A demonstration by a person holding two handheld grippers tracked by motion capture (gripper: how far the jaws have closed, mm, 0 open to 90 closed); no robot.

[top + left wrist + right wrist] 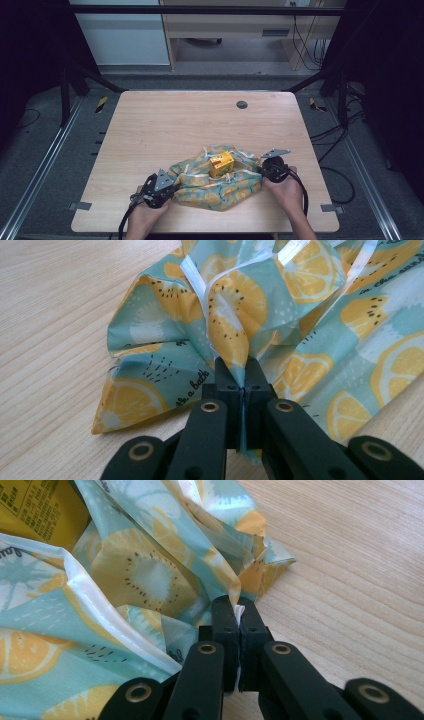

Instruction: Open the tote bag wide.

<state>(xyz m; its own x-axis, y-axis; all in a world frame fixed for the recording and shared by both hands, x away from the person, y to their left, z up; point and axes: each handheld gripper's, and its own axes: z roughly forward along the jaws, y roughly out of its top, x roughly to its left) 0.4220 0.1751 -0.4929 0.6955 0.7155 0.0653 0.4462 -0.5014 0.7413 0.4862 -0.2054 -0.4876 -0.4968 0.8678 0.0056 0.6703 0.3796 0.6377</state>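
The lemon-print bag (pixel 220 187) on the wooden surface (pixel 165 125) was pinched at opposite ends by the left gripper (pixel 243 371) and right gripper (pixel 238 611), a yellow carton (pixel 221 164) seen inside

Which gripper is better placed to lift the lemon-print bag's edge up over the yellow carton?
Roughly even, slightly right: the right gripper pinches the lemon-print plastic bag beside the yellow carton; the left gripper grips farther off.

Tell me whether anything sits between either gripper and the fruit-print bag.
Nothing visible does. The left gripper is shut on the lemon-print bag at its left end, and the right gripper is shut on its right end. The yellow carton stands in the bag between them.
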